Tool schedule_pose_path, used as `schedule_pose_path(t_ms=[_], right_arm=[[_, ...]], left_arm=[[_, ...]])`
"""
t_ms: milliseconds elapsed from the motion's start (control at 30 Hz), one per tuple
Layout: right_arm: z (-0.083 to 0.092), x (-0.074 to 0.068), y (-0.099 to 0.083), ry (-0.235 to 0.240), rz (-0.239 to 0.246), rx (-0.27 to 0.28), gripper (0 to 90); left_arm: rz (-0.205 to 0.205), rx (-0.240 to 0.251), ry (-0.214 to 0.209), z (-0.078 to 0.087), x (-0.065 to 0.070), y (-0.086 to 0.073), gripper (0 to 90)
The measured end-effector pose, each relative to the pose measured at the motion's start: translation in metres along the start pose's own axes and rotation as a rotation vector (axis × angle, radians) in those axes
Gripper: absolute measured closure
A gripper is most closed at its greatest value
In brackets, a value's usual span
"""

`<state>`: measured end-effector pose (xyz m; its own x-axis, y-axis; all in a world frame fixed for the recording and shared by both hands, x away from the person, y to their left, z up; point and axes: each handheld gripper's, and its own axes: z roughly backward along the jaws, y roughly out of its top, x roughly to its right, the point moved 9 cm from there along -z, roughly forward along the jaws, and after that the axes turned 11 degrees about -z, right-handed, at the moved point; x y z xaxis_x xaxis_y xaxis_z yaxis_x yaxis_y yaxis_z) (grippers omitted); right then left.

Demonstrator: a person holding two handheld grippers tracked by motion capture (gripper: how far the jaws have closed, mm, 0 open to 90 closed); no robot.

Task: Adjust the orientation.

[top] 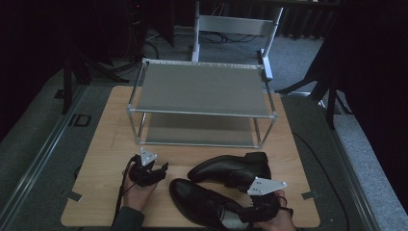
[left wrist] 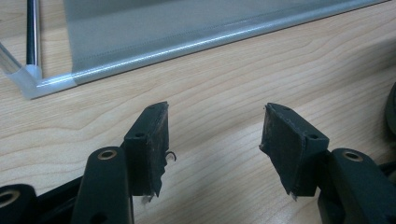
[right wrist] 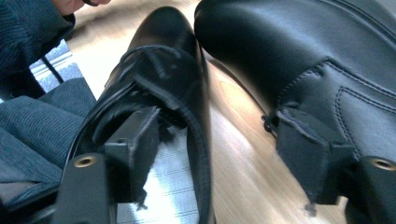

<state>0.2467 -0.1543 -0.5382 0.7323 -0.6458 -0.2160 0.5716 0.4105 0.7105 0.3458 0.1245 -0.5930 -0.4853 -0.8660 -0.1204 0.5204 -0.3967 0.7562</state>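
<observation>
- Our right gripper (right wrist: 219, 154) is wide open, one jaw inside the near shoe (top: 202, 202), straddling its side wall; we close squarely there.
- Left gripper (left wrist: 215, 149) waits open, empty, near the rack (top: 202, 89).

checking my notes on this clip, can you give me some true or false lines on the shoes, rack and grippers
1. Two black shoes lie on the table. True.
2. A shoe sits on the rack. False: both shelves are bare.
3. The left gripper is open over bare wood. True.
4. The right gripper is shut on a lace. False: it is open, one jaw inside the near shoe, astride its side wall.
</observation>
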Motion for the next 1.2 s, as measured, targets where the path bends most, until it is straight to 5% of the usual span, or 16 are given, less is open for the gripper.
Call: schedule_pose_path(t_ms=[67, 100, 300, 400, 500, 567, 1033, 1100, 1200], right_arm=[[0.002, 0.001, 0.002, 0.026, -0.001, 0.016, 43.8], [0.003, 0.005, 0.003, -0.011, 0.002, 0.021, 46.8], [-0.001, -0.001, -0.002, 0.014, 0.050, -0.066, 50.6], [-0.008, 0.004, -0.004, -0.002, 0.053, -0.102, 60.8], [-0.012, 0.003, -0.002, 0.053, 0.060, -0.114, 79.5], [-0.012, 0.005, 0.001, 0.034, 0.083, -0.105, 83.7], [-0.008, 0.028, 0.006, 0.012, 0.056, -0.069, 82.8], [-0.006, 0.027, 0.003, 0.021, 0.061, -0.068, 77.1], [0.004, 0.029, 0.005, 0.035, 0.047, -0.030, 56.5]], left_arm=[[0.004, 0.007, -0.003, 0.001, 0.001, 0.001, 42.3], [0.004, 0.009, -0.004, 0.001, 0.001, 0.001, 42.3], [-0.010, 0.010, -0.014, 0.001, 0.005, 0.003, 42.4], [-0.015, 0.011, -0.019, 0.001, 0.008, 0.004, 42.4], [-0.020, 0.012, -0.021, 0.001, 0.009, 0.004, 42.4], [-0.021, 0.017, -0.024, 0.003, 0.010, 0.006, 42.4], [-0.058, 0.060, -0.078, 0.014, 0.025, 0.019, 42.2], [-0.072, 0.072, -0.094, 0.016, 0.031, 0.023, 42.1], [-0.104, 0.089, -0.124, 0.020, 0.041, 0.030, 42.2]])
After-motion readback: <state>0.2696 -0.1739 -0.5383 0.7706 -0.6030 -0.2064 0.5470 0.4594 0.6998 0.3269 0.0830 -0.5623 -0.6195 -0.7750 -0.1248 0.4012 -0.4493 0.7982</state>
